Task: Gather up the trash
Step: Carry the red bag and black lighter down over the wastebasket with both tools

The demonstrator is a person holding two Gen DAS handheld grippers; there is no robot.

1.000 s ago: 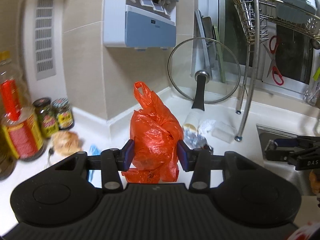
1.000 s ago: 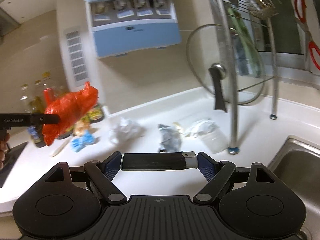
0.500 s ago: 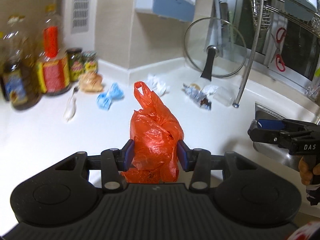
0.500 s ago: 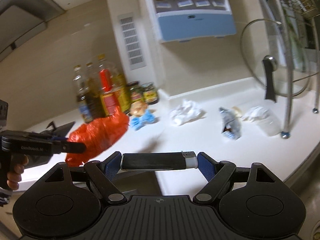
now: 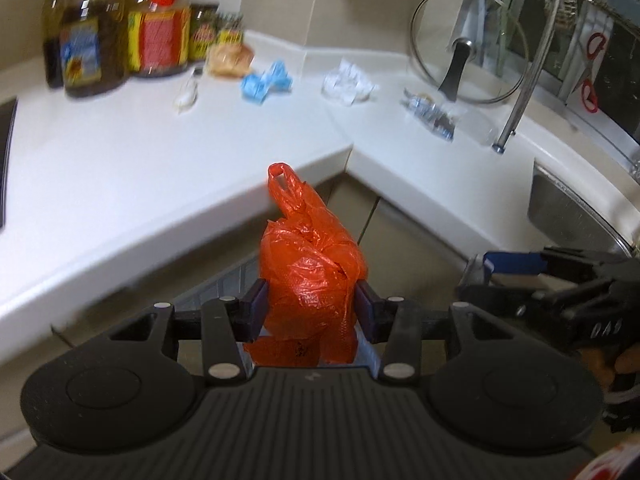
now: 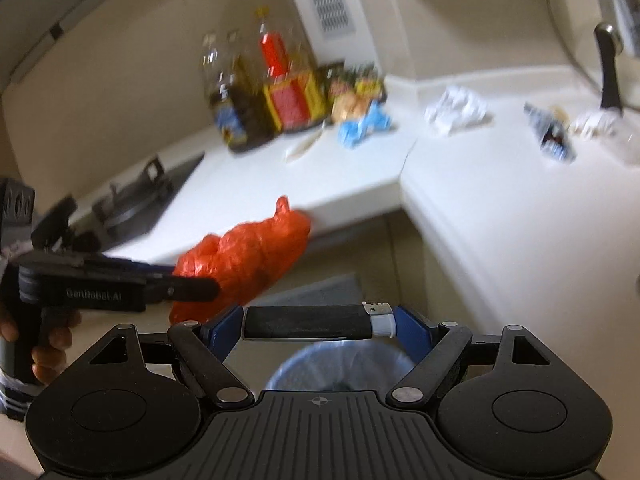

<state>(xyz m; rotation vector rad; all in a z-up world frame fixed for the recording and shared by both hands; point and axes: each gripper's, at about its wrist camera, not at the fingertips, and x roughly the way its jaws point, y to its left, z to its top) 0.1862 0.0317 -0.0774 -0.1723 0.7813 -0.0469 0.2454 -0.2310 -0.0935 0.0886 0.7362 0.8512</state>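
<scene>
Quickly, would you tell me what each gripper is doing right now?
Left gripper: closed on the orange plastic bag.
Right gripper: closed on the black lighter, held crosswise.

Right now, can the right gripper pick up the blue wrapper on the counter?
Probably not. The right gripper is already shut on a black lighter, so nothing else fits between its fingers. The blue wrapper lies far back on the counter, by the bottles.
</scene>
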